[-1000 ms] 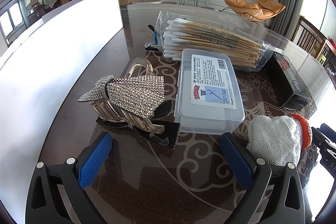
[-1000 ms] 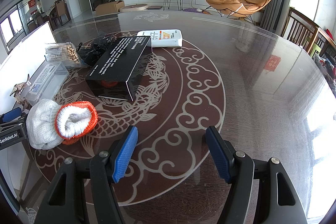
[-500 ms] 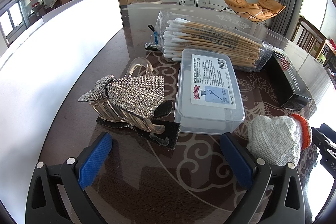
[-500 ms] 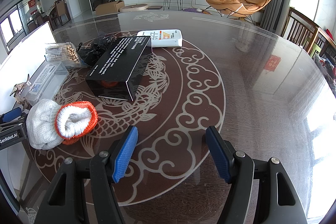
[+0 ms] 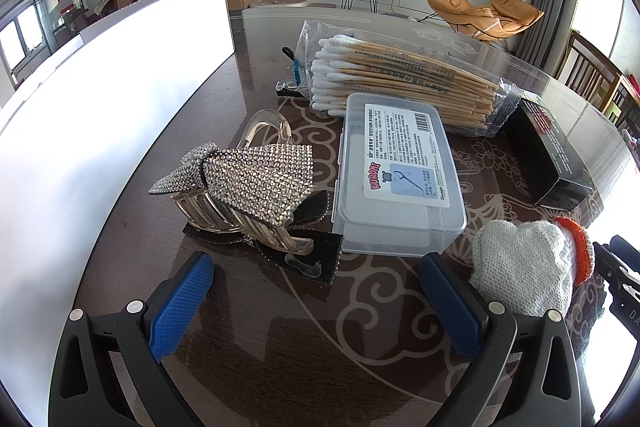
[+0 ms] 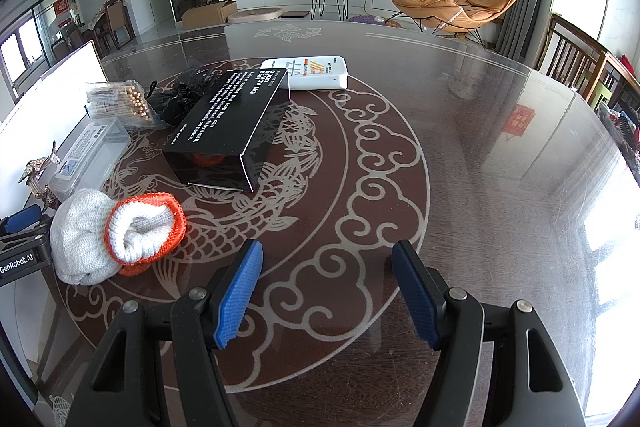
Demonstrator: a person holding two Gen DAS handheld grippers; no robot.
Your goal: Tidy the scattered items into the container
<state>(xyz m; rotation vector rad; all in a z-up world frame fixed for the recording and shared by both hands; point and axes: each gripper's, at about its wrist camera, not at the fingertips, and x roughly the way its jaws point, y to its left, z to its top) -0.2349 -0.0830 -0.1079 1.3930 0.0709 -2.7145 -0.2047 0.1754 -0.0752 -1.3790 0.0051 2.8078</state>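
Left wrist view: left gripper (image 5: pixel 316 301) low over the table (image 5: pixel 280 327), jaws spread wide, nothing between them but bare tabletop. Just ahead of the left-hand jaw, a rhinestone bow hair claw (image 5: pixel 244 187) resting on a black card. Ahead between the jaws, toward the right-hand one, a clear plastic lidded box (image 5: pixel 398 175) with a printed label, flat on the table, close beside the claw; cannot tell if they touch. Beyond the box, a bag of cotton swabs (image 5: pixel 404 83). Beside the right-hand jaw's outer side, a rolled white glove with orange cuff (image 5: pixel 528 267). Black carton (image 5: pixel 552 151) farther out to the right. Large white panel (image 5: pixel 92 115) along the left, washed out by glare.

Right wrist view: right gripper (image 6: pixel 326 293) jaws also wide apart, gripping nothing, touching nothing. Glove (image 6: pixel 120 233) just left of the left-hand jaw. Black carton (image 6: pixel 232 125) ahead-left, white packet (image 6: pixel 316 73) beyond it.
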